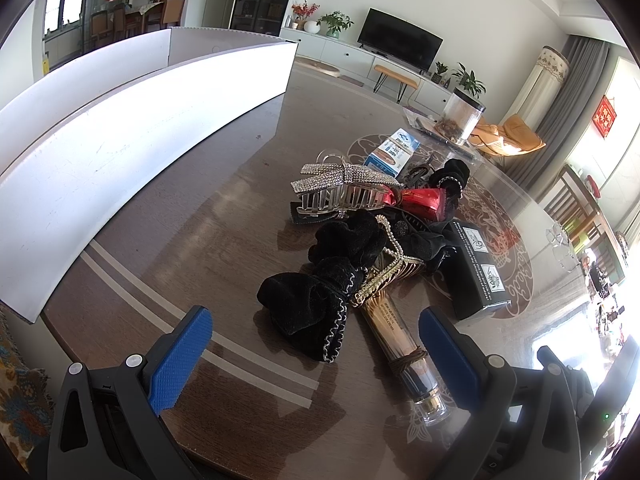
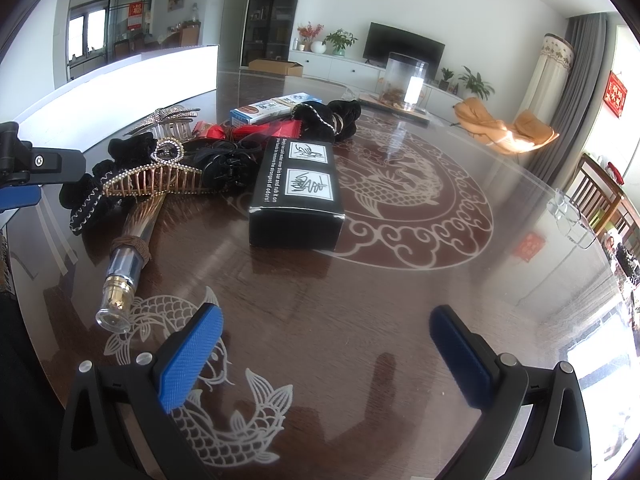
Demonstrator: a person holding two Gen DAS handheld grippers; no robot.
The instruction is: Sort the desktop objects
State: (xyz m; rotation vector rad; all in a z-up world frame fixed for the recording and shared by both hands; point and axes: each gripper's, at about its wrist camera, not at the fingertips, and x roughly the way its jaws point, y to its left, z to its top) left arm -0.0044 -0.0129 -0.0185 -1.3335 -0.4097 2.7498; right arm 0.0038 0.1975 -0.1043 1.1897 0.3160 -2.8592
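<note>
Pile of objects sits mid-table, near the white bin along the left edge.

Count:
- black velvet bow: 1, nearest the left gripper
- gold comb clip: 1
- rhinestone claw clip: 1
- gold tube: 1, lying flat under the bow and comb
- black box: 1
- blue-white box: 1
- red packet: 1
- black scrunchies: at least 2; tangle too dense to be sure.

Left gripper: jaws wide, empty, bracketing the bow and tube end. Right gripper: jaws wide, empty, over bare table, black box ahead.

Step, judged: the approach to a first pick, nothing lifted. Next move calls for separating the bow from the comb's teeth before closing.
</note>
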